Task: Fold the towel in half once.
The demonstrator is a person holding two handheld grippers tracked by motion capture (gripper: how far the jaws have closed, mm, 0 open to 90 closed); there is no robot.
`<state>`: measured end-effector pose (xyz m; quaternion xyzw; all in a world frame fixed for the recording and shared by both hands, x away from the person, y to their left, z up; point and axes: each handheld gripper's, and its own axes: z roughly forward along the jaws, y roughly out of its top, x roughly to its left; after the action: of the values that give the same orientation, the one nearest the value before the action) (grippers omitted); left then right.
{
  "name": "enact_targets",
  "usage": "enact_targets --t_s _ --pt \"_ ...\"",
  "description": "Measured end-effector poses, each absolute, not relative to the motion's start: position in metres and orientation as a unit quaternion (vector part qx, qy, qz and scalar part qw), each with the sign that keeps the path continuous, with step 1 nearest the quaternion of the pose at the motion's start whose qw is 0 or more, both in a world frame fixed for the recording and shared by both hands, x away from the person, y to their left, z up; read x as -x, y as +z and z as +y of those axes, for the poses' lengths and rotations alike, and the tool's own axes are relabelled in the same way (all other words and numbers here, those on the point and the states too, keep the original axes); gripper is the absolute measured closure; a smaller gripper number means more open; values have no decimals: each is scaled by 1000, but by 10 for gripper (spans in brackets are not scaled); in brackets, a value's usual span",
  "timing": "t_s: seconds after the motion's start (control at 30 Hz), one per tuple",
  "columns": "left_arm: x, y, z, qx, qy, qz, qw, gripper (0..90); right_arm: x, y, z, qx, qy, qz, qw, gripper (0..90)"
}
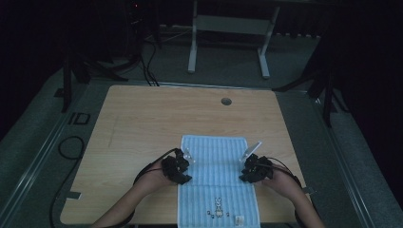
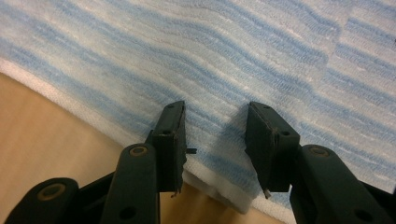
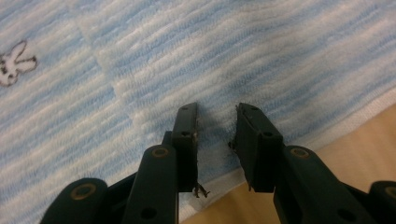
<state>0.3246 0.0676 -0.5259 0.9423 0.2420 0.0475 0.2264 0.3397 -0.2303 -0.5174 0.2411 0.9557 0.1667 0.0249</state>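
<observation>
Towel work looks barely begun: the blue-and-white striped cloth towel (image 1: 216, 178) lies flat on the wooden table (image 1: 142, 123), under the open left claw (image 2: 215, 135) and open right claw (image 3: 215, 140). Nothing is gripped yet.

You're working over a blue-and-white striped towel (image 2: 261, 51), soft looped terry cloth, ribbed and matt, lying under both sets of jaws. The table (image 1: 142, 118) is showing pale wood grain, smooth, matt. Your left gripper (image 2: 215, 135) and right gripper (image 3: 215, 140) are looking like matt black plastic, edges scuffed.
</observation>
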Motion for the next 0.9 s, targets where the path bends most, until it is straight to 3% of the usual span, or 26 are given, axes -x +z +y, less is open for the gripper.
enact_targets --t_s 0.43,0.57,0.9 --pt "-373 -526 63 -940 43 251 229 574 -385 -517 -234 -276 159 948 20 670" --pt "-377 -516 64 -944 35 240 221 543 -383 -512 -234 -261 160 952 17 614" --pt "-442 -499 75 -906 109 342 223 494 -437 -479 -235 -311 168 933 70 616"
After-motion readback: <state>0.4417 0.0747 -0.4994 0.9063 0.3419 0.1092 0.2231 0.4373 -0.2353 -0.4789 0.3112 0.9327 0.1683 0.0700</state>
